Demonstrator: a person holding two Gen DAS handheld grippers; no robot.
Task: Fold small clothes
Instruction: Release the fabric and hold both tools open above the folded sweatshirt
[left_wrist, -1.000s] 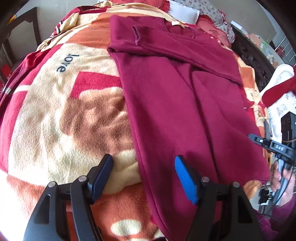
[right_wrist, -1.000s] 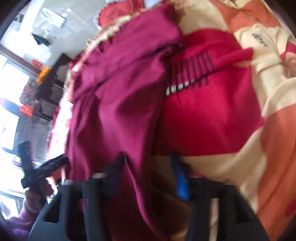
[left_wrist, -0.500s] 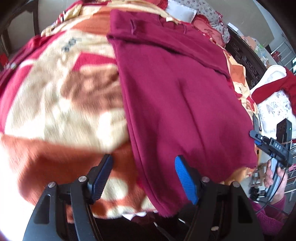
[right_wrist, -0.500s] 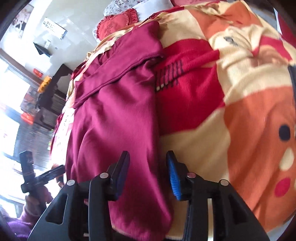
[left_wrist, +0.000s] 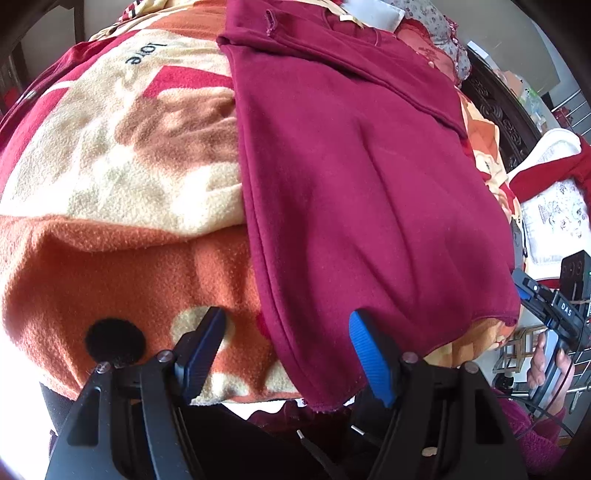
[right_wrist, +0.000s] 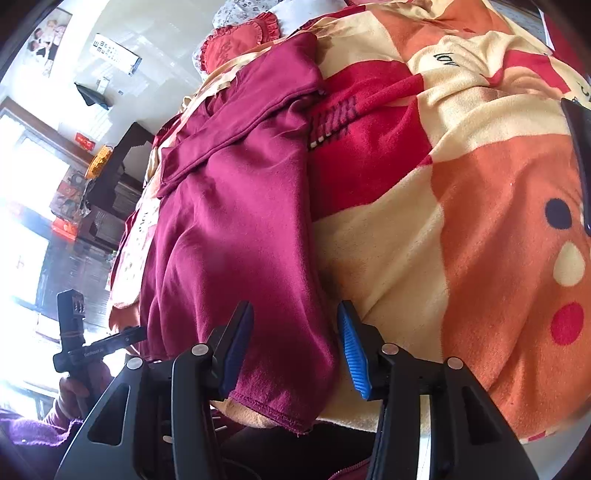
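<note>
A dark red sweatshirt (left_wrist: 354, 177) lies flat on a bed blanket, sleeves folded across its top, its hem hanging over the near edge. My left gripper (left_wrist: 286, 350) is open, its jaws on either side of the hem's left corner, holding nothing. In the right wrist view the same sweatshirt (right_wrist: 236, 229) lies lengthwise. My right gripper (right_wrist: 295, 347) is open around the hem's right corner, holding nothing. Each gripper shows in the other's view: the right one (left_wrist: 546, 314) at the right edge, the left one (right_wrist: 92, 347) at the lower left.
The patterned orange, cream and red fleece blanket (left_wrist: 122, 177) covers the bed (right_wrist: 461, 221). White and red clothes (left_wrist: 554, 199) lie to the right. Pillows (right_wrist: 236, 44) sit at the head. Dark wooden furniture (right_wrist: 110, 173) stands beside the bed.
Both grippers have drawn back down the sweatshirt to its hem at the near edge of the bed. The right gripper's jaws have opened wider.
</note>
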